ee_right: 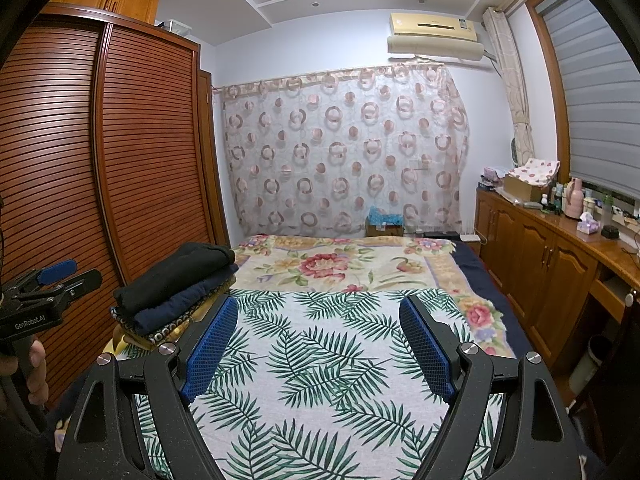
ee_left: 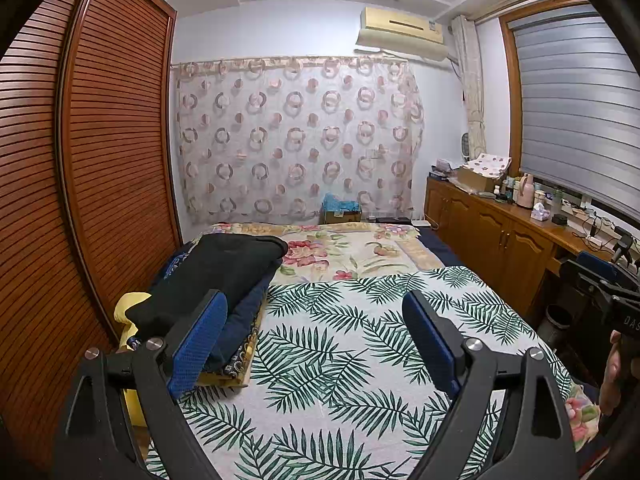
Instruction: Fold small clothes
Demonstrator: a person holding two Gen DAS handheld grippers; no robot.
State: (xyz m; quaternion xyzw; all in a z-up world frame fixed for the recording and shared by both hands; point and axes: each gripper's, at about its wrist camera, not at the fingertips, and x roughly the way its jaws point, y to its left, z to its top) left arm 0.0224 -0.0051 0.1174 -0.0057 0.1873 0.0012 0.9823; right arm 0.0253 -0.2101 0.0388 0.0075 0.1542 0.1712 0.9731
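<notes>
I hold both grippers over the bed, jaws spread wide and grasping nothing: the left gripper (ee_left: pixel 316 336) and the right gripper (ee_right: pixel 318 338) each frame bare leaf-print sheet (ee_left: pixel 340 360) between their blue pads. The work looks close to finished, in my judgement. A stack (ee_left: pixel 216 280) of folded clothes sits at the left edge of the left view, black piece on top, navy under it, a patterned one lower still, with something yellow (ee_left: pixel 128 312) beneath that I cannot identify. In the right view the same stack (ee_right: pixel 176 288) lies left of centre, just beyond the left finger. No loose garment shows on the sheet or the floral blanket (ee_right: pixel 340 264) behind it, so whether anything remains to fold I cannot tell. Around us: a slatted wardrobe (ee_left: pixel 80 160) at left, a circle-print curtain (ee_left: pixel 296 136) at centre, a cluttered wooden counter (ee_right: pixel 560 248) at right. Nothing blocks the sheet; only the stack crowds the left gripper's finger.
</notes>
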